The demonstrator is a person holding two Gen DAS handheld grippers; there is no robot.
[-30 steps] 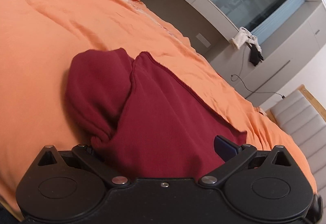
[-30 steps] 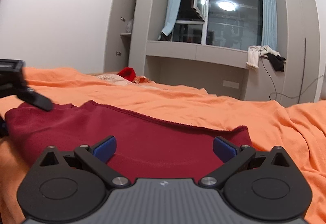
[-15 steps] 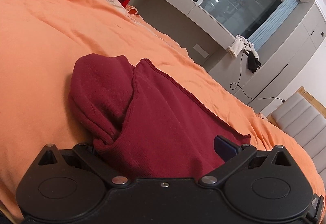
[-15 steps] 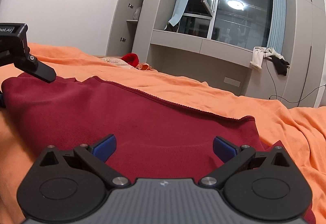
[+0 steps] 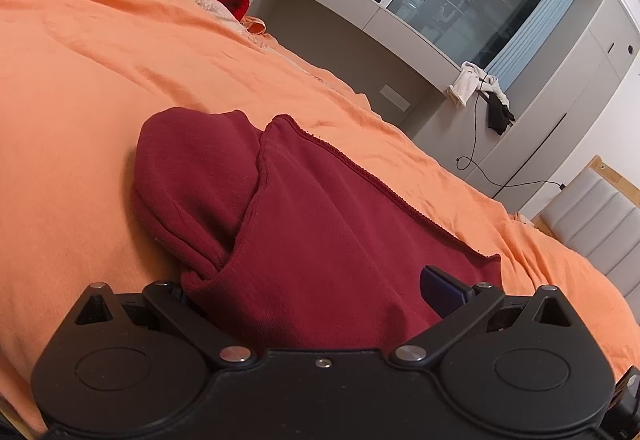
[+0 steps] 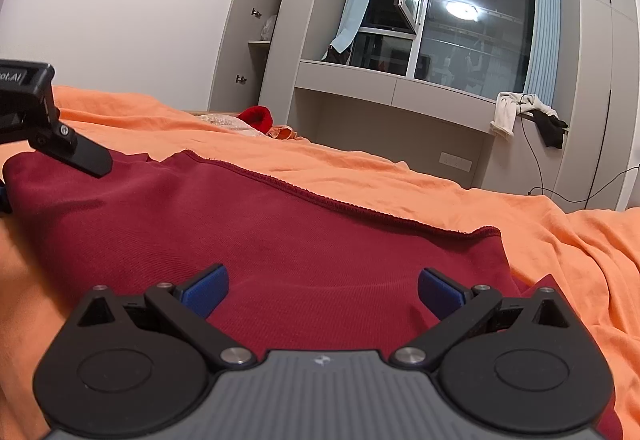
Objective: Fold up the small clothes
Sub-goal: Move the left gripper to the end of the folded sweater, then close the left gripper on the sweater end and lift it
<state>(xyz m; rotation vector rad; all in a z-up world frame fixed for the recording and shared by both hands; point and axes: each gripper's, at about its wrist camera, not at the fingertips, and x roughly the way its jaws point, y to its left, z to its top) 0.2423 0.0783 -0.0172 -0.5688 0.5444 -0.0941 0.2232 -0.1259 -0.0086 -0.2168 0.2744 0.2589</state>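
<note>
Dark red knit garment is lying on the orange bedsheet, spread directly ahead of both tongs.

Left gripper: its fingers are standing wide apart, and cloth is filling the whole gap between them. The right blue pad is showing above the fabric; the left pad is sitting hidden under a bunched fold. I cannot tell whether any cloth is being pinched. A rolled sleeve or folded layer is bulging ahead and to the left of this gripper.

Right gripper: its fingers are also standing wide apart, both blue pads visible and resting just over the fabric, nothing clamped between them. The other tool's black finger is lying on the garment's far left corner in this view.

Edges: the garment's stitched hem is running diagonally ahead of the right gripper, ending at a corner ahead and to the right. Beyond the hem, open sheet is stretching forward. Wrinkled sheet is lying to the right of the right gripper.
</note>
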